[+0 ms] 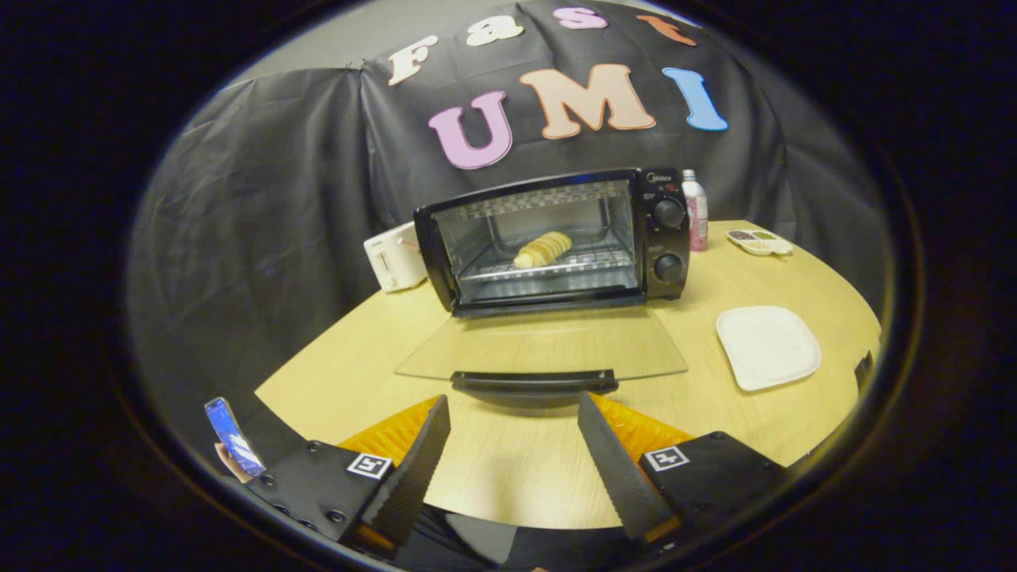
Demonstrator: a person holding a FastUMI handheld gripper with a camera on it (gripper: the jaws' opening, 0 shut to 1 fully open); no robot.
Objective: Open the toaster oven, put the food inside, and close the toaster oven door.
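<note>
With bread [543, 249] already laid inside the toaster oven [556, 238], the claw [514, 445] is held spread before the lowered door [540, 353], whose handle [534, 380] could be missed.

On my tabletop [508, 469] I see a white plate [767, 347], a small dish [760, 241], a pink bottle [696, 211], a white toaster [395, 257], and a phone [233, 437] held beside it.

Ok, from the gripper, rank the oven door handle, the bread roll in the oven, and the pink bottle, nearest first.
1. Oven door handle: just ahead of the open gripper.
2. Bread roll: on the rack inside the toaster oven.
3. Pink bottle: beyond the oven's right side.
</note>
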